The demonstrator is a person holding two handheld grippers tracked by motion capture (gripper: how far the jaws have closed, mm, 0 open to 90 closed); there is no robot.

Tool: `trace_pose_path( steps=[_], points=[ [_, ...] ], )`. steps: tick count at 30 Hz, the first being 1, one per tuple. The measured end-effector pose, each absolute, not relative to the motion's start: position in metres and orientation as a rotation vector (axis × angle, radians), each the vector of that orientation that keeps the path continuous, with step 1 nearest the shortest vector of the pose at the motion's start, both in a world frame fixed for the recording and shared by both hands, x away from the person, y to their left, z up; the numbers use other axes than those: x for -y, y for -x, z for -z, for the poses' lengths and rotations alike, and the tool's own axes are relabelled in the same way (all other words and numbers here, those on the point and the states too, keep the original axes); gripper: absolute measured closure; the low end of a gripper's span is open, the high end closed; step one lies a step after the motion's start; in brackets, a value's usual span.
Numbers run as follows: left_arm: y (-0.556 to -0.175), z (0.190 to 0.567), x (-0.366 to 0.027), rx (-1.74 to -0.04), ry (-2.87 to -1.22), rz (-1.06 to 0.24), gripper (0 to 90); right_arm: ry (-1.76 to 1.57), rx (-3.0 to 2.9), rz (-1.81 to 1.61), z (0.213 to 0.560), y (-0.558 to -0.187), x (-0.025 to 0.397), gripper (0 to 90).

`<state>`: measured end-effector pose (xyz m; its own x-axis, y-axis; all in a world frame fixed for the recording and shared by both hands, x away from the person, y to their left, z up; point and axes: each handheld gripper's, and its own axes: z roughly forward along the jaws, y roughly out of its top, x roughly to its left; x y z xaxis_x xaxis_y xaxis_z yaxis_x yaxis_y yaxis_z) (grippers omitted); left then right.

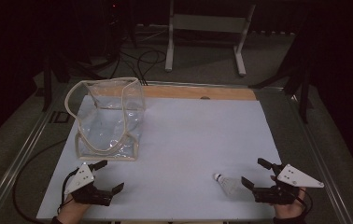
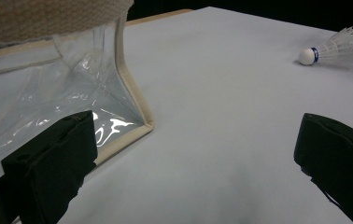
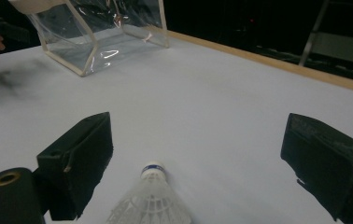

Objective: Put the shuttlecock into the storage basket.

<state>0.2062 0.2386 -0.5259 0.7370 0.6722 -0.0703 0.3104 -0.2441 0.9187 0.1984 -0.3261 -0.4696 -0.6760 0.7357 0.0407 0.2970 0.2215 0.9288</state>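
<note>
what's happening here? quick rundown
A person holds a gripper in each hand over a white table. The right gripper is open, its fingers on either side of a shuttlecock that lies on its side, not yet gripped. The left gripper is open too, near the front corner of a clear plastic bag standing open, not touching it.
</note>
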Motion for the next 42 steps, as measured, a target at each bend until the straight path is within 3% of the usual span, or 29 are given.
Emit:
trace_pose_path(
  steps=[19, 42],
  points=[
    [-0.207, 0.525, -0.239, -0.768, -1.836, -0.411, 0.6, -0.928, -2.220, -1.304, 0.423, -0.204, 0.337, 9.3],
    [-0.206, 0.525, -0.239, -0.768, -1.841, -0.408, 0.6, -0.939, -2.529, -1.021, 0.437, -0.218, 0.326, 7.6]
  ],
)
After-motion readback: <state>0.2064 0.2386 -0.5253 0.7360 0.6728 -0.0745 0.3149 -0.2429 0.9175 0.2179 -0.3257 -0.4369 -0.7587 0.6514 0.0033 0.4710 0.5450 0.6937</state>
